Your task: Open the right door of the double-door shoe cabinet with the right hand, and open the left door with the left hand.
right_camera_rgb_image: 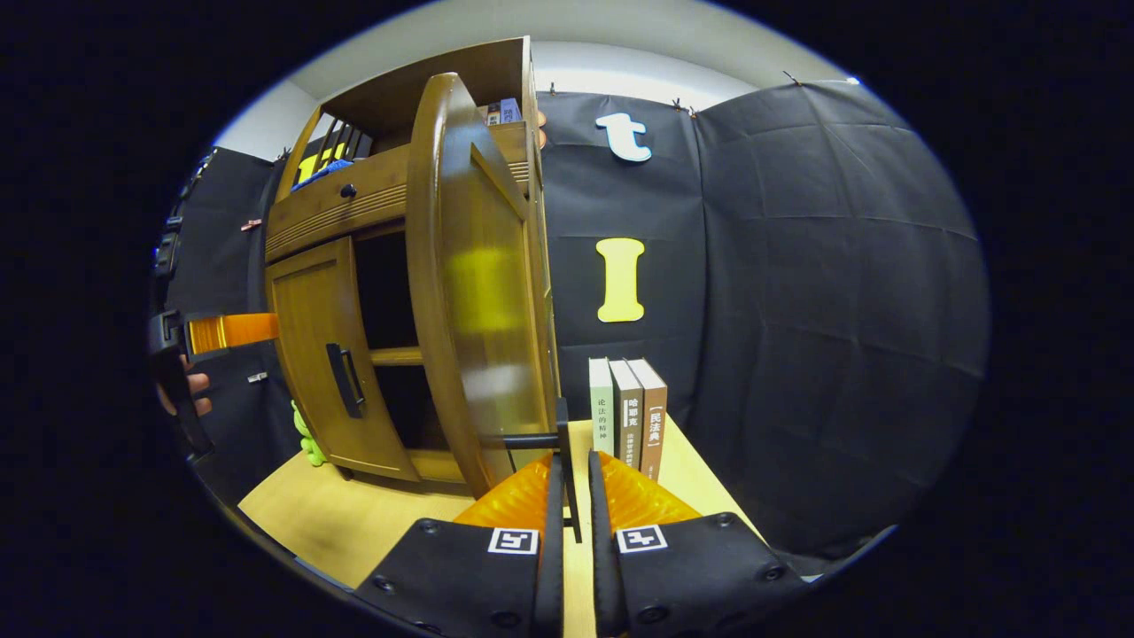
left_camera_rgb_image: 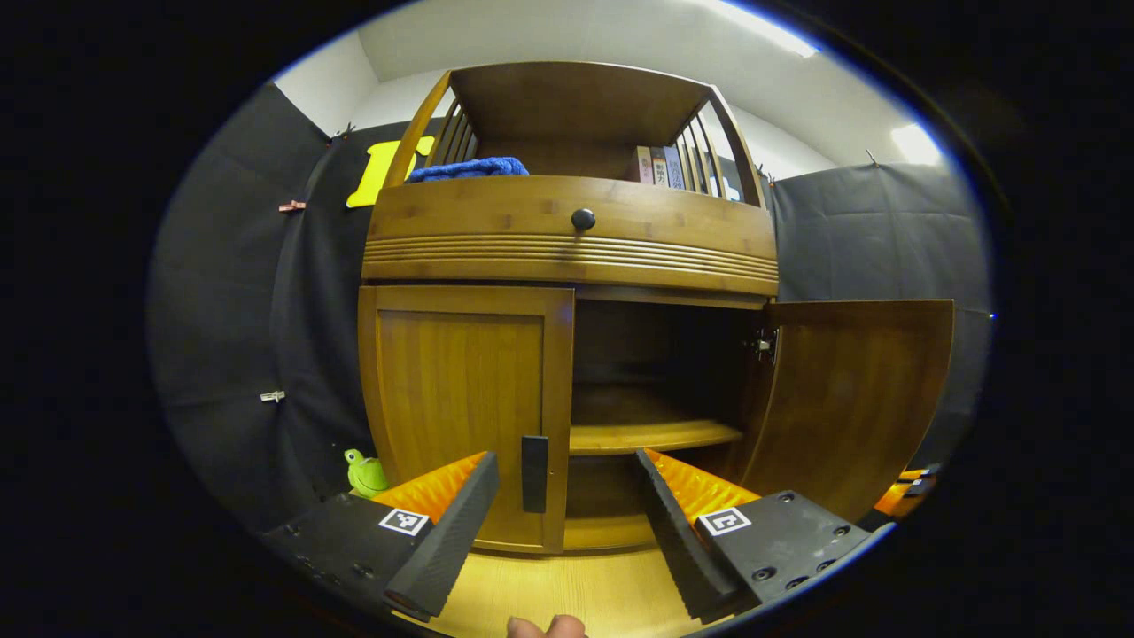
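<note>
Shoe cabinet (left_camera_rgb_image: 567,266), bamboo-look wood, stands on the light wood worktop (left_camera_rgb_image: 567,594) against the black cloth wall. Open top shelf with slatted sides, then a drawer front with a round dark knob (left_camera_rgb_image: 583,219), then the double-door bay.

Right door (left_camera_rgb_image: 850,399) is swung wide open; the inner shelf (left_camera_rgb_image: 651,434) is exposed in the left gripper view. In the right gripper view the same door (right_camera_rgb_image: 478,301) is seen nearly edge-on, close to the camera.

Left door (left_camera_rgb_image: 465,408) is closed, flush with the frame. Its dark vertical handle (left_camera_rgb_image: 534,474) sits at the door's inner edge.

Right tool (right_camera_rgb_image: 571,496): fingers pressed together, pinching the right door's dark handle (right_camera_rgb_image: 567,452) between them.

Left tool (left_camera_rgb_image: 567,523): fingers spread wide, in front of the left door, handle framed between them, not touching. It also appears at the left edge of the right gripper view (right_camera_rgb_image: 221,332), with a hand (right_camera_rgb_image: 190,390) behind it.

Three upright books (right_camera_rgb_image: 629,412) stand on the worktop, right of the open door, near the wall. More books (left_camera_rgb_image: 663,167) stand on the top shelf, right side. Blue folded cloth (left_camera_rgb_image: 469,168) lies on the top shelf, left side.

Small green toy (left_camera_rgb_image: 365,472) sits on the worktop just beside the cabinet's lower left corner.
</note>
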Available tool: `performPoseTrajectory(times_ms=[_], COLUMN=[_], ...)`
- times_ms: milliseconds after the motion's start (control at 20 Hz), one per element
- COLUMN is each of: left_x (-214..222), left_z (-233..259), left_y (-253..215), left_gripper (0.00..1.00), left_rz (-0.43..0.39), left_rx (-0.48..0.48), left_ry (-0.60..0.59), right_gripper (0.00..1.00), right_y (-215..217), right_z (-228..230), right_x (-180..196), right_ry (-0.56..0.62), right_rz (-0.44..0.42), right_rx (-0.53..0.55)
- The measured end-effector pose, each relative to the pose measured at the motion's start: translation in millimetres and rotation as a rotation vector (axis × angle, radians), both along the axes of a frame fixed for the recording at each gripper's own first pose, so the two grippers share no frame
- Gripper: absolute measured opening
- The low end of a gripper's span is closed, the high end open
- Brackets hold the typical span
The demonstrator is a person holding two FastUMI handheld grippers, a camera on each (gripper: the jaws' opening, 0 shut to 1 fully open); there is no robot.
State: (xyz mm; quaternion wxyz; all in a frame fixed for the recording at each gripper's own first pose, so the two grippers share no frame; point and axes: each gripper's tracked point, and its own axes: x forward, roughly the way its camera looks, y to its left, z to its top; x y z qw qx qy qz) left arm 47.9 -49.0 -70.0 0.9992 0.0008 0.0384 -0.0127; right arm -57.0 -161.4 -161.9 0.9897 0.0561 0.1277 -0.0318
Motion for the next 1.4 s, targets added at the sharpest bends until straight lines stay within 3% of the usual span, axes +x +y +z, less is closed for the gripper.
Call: performPoseTrajectory(times_ms=[300,550,700,900,1150,1400], left_x=[23.7,61.5,88.7,120.5,148.5,166.3], left_z=[-18.0,-43.7,-62.0,-89.4,-104.1,-108.3], left_y=[2.1,9.6,19.4,27.7,37.5,33.9], left_gripper=[0.92,0.92,0.95,0.93,0.71,0.6], left_rz=[0.009,0.033,0.073,0.098,0.125,0.089], left_rx=[0.043,0.06,0.067,0.073,0.058,0.014], left_ry=[0.012,0.043,0.071,0.119,0.151,0.16], right_gripper=[0.17,0.66,0.95,0.98,0.96,0.98], right_y=[-31.8,-35.5,-38.7,-31.0,-31.6,-34.4], right_z=[28.4,48.4,44.7,40.5,45.4,44.0], right_x=[-22.6,-42.5,-56.8,-69.2,-80.2,-89.2], right_ry=[-0.083,-0.133,-0.097,-0.055,-0.057,-0.046], right_rz=[-0.112,-0.149,-0.188,-0.181,-0.185,-0.2], right_rx=[-0.071,-0.11,-0.116,-0.079,-0.066,-0.062])
